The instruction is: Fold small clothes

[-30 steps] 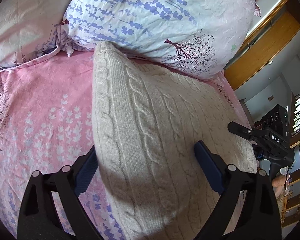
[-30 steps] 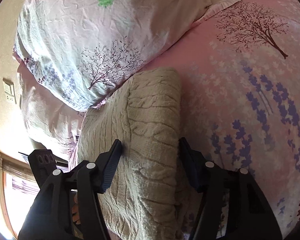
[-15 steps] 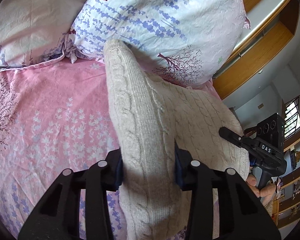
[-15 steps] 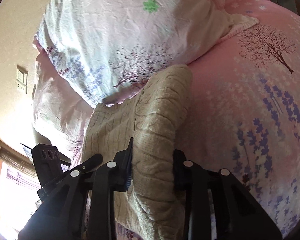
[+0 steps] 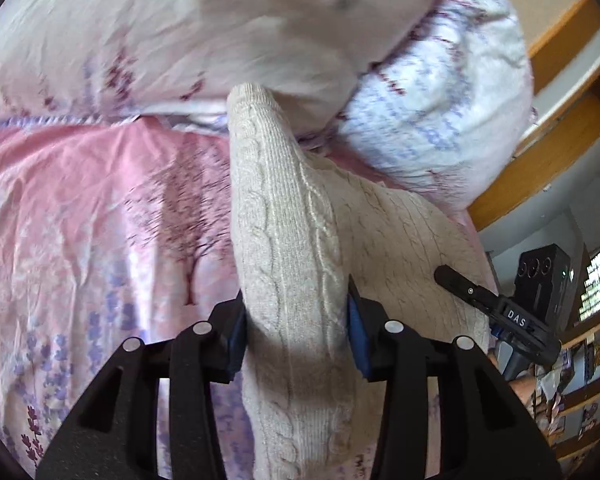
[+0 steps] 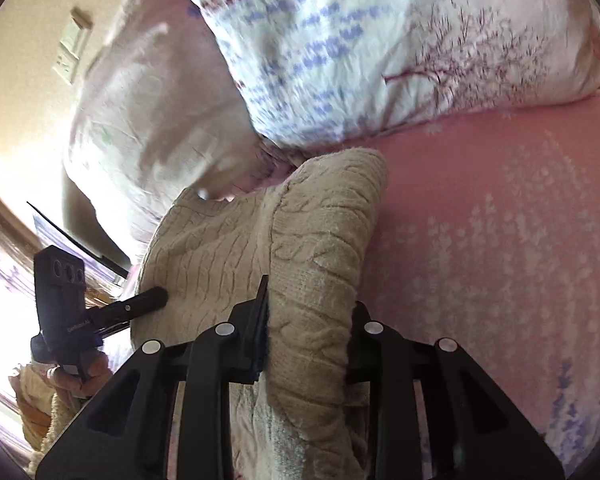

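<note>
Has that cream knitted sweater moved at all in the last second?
Yes. The sweater, flat on the pink bedsheet before, is now pinched by the left gripper and lifted toward the pillows.

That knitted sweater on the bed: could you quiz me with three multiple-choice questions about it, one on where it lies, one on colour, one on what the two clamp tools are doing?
1. Where does the cream cable-knit sweater lie?
A. on a wooden floor
B. on the pink floral bedsheet, its far end by the pillows
C. inside a drawer

2. What colour are the pads on the left gripper's fingers?
A. blue
B. red
C. yellow

3. What are the left gripper and the right gripper doing?
A. both wide open above the sweater
B. only one grips it
C. each shut on a raised ridge of knit

Answers: 1 B, pink sheet shows on both sides of the sweater and the pillows lie just past its end. 2 A, blue pads show against the knit in the left wrist view. 3 C, each wrist view shows a fold of sweater squeezed between both fingers.
</note>
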{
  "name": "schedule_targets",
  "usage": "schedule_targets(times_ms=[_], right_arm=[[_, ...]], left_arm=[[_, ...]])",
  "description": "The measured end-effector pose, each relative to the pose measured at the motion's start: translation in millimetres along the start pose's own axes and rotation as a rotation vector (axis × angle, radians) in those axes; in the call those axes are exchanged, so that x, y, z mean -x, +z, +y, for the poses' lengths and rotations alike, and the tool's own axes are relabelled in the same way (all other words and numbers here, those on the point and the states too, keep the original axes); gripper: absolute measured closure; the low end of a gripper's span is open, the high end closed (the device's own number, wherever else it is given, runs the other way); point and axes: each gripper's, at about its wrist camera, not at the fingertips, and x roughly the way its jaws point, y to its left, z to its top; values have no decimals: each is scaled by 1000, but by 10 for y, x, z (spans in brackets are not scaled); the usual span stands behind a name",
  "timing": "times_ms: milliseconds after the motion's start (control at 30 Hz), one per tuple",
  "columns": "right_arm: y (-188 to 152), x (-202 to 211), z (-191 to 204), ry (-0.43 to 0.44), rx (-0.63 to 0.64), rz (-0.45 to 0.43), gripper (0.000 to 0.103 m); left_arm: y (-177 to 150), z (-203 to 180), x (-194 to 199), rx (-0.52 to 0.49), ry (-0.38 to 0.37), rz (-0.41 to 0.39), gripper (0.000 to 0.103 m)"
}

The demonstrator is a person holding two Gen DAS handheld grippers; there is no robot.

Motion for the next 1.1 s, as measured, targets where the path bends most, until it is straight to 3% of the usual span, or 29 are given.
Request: schedule_targets(times_ms=[33,100,133,267,367,400,433,467,600,733,800,900,967,1033,1100], right_arm=[[-16,-60,-32,-14,-4,5,70],[-14,-39,-135,16,-52,26,65],[6,6,-177,29,-76,42,62],[156,265,-306,69,-139,-34,58],[267,205,-368,100,-181,-20,59],[284,117,-342,94,-172,1,60],[274,56,-297,85,-153,8,79],[275,30,-242,68,-123,-6,92],[315,116,-144,-10,-59,-103,94],[316,-7,-295,-111,-79,-73,94],[298,-85,-392,-123,-113,-58,94],[314,-130,-438,-131,-127,-38,93],[329,-91,-391,-161,-95,-30,78],[295,93,-309,-166,-80,-74,72],[217,318,-193,-114,-48,-115,71]], left_arm=[[-9,141,-58,48,-33,6,46],[-26,300,-64,118,-105,1,44],[-17,303,-38,123,-104,3,44],[-22,86,317,0,-4,-150,46],[-136,-225,472,-120,-6,-217,43],[-164,-344,463,-160,-7,-216,42],[-197,-443,437,-196,-7,-206,42],[-226,-525,393,-223,-7,-193,42],[-291,-719,171,-283,0,-140,42],[-356,-777,47,-321,26,-131,41],[-354,-804,-17,-323,36,-124,41],[-339,-807,-128,-323,65,-119,41],[-351,-857,-182,-347,93,-128,38],[-392,-916,-144,-364,111,-138,36],[-447,-934,-23,-372,79,-157,36]])
